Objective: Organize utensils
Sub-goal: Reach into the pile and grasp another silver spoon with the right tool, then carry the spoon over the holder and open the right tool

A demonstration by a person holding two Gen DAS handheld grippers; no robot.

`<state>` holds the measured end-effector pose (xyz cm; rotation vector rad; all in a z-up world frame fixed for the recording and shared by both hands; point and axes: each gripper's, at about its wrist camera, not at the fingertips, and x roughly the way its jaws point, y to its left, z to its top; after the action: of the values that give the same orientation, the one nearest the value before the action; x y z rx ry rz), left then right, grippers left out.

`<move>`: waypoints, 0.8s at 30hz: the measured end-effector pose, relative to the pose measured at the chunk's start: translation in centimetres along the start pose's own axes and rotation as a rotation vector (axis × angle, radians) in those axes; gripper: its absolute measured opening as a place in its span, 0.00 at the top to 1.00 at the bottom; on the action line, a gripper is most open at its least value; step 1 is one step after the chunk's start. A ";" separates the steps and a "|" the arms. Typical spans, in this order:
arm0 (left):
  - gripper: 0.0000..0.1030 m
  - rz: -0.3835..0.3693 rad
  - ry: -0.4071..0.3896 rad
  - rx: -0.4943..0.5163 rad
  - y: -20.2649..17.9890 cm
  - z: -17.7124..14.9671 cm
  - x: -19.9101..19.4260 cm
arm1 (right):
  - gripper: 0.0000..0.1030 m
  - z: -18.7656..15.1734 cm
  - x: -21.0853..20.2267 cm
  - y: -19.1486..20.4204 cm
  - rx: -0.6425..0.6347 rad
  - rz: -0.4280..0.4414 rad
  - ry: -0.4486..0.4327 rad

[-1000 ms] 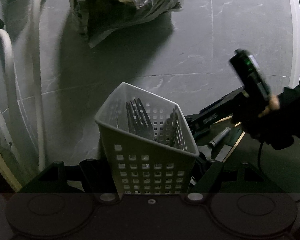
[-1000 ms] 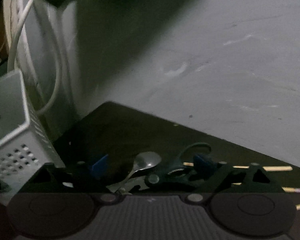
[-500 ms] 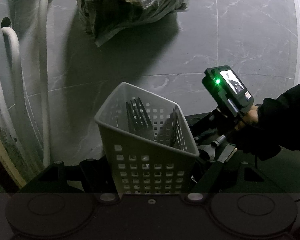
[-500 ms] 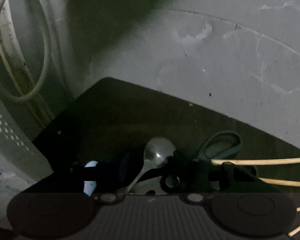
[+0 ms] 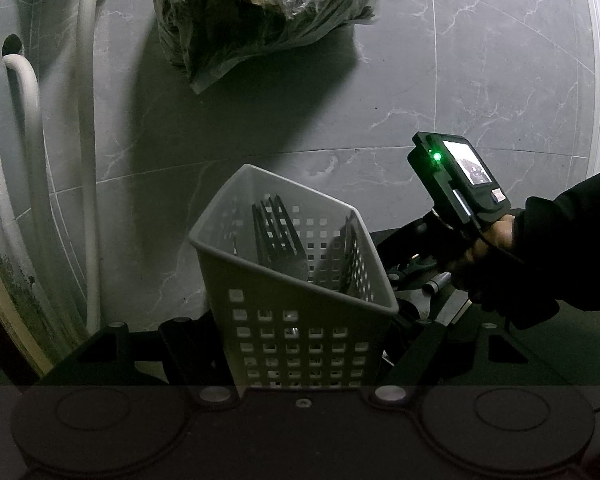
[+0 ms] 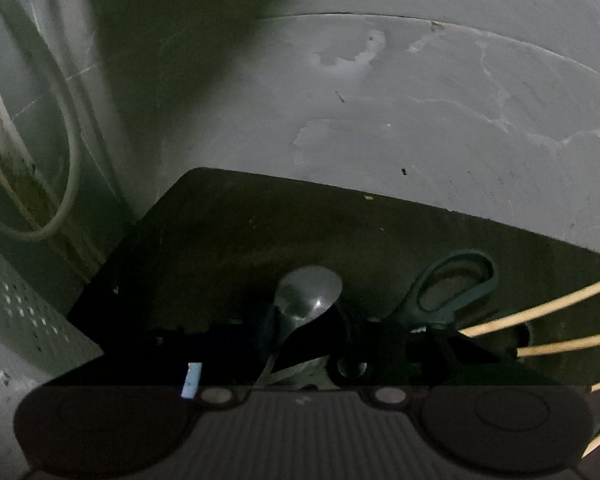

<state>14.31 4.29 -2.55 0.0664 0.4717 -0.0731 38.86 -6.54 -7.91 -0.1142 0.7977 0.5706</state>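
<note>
My left gripper (image 5: 300, 344) is shut on a white perforated basket (image 5: 300, 320), which it holds tilted above the grey tiled floor. Dark forks (image 5: 278, 236) stand inside the basket. In the right wrist view a metal spoon (image 6: 308, 292) lies on a dark mat (image 6: 260, 220). My right gripper (image 6: 300, 332) is low over the mat, and its jaws are closing with the spoon's neck between them. I cannot see the pads pressing on it. Teal-handled scissors (image 6: 452, 284) and pale chopsticks (image 6: 540, 308) lie just right of the spoon.
A crumpled plastic bag (image 5: 260, 12) lies on the floor ahead of the basket. White hoses (image 5: 88, 160) run along the left wall. A person's hand (image 5: 488, 256) in a dark sleeve holds the right gripper's handle beside the basket.
The right gripper dropped closer to the mat and rolled, and its fingers drew in around the spoon. The left gripper and the basket stayed put.
</note>
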 end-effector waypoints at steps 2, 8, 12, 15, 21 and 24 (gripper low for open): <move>0.26 0.000 0.000 0.001 0.0 0.0 0.0 | 0.78 -0.1 -0.1 0.2 -0.015 -0.005 -0.003; 0.26 0.001 0.000 0.000 0.0 0.0 0.0 | 0.93 0.0 0.0 0.8 -0.029 -0.013 0.002; 0.26 0.000 0.000 0.000 0.0 0.0 -0.1 | 0.94 0.1 0.0 0.8 -0.027 -0.003 0.008; 0.26 0.000 0.000 0.000 0.0 0.0 -0.1 | 0.96 0.0 0.0 1.2 -0.075 -0.014 0.009; 0.26 0.000 0.000 0.000 0.0 0.0 -0.1 | 0.98 0.2 0.1 2.1 -0.133 0.005 0.024; 0.26 0.000 0.000 0.001 0.0 0.0 0.0 | 0.99 0.3 0.0 1.5 -0.104 0.043 0.016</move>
<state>14.30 4.29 -2.50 0.0673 0.4721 -0.0733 38.26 -5.17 -7.50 -0.1979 0.7877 0.6525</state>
